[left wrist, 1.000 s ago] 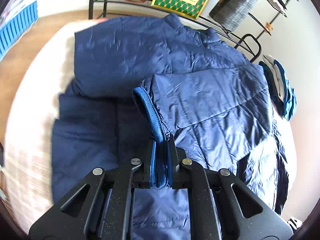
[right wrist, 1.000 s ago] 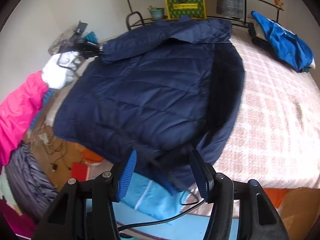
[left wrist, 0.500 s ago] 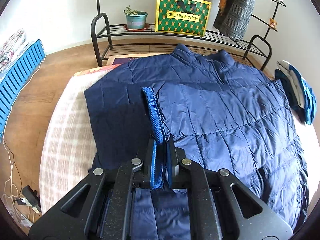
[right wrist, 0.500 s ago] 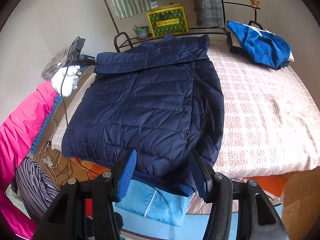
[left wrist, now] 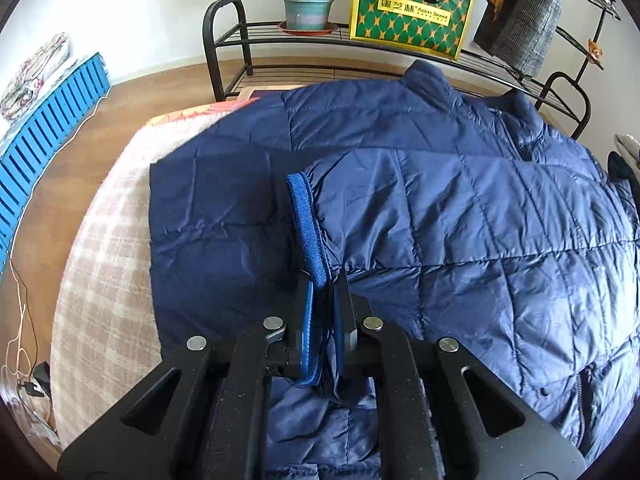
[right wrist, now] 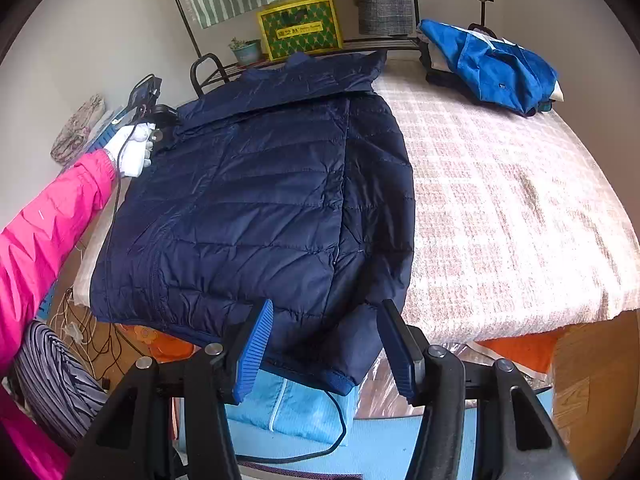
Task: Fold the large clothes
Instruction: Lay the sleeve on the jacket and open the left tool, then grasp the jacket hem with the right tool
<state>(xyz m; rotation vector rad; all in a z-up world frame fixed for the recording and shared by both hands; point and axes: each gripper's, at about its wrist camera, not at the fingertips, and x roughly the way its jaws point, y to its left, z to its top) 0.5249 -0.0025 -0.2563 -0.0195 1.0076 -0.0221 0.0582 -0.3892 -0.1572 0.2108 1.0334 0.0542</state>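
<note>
Lying spread across the bed (right wrist: 500, 216), the navy quilted jacket (right wrist: 260, 208) covers the side nearest the person's pink sleeve (right wrist: 44, 232), with its collar toward the black metal rack (left wrist: 248, 36) and its hem hanging a little over the near edge of the bed. One sleeve is folded across the jacket's body, and its blue knit cuff (left wrist: 310, 224) stands up out of the left gripper (left wrist: 323, 292), whose fingers are pinched narrowly on the cuff. In the right wrist view the white-gloved left hand (right wrist: 132, 150) holds that gripper at the jacket's upper left corner. The right gripper (right wrist: 326, 344) hovers over the jacket's hem at the near edge of the bed; its fingers stand partly apart, with nothing between them pressed. A folded blue garment (right wrist: 492, 64) sits at the far corner of the bed, well apart from the jacket. On the rack stand a potted plant (left wrist: 308, 10) and a green and yellow gift bag (left wrist: 412, 8). A light blue garment (right wrist: 296, 408) lies on the floor below the bed's near edge, with a black cable over it.
</note>
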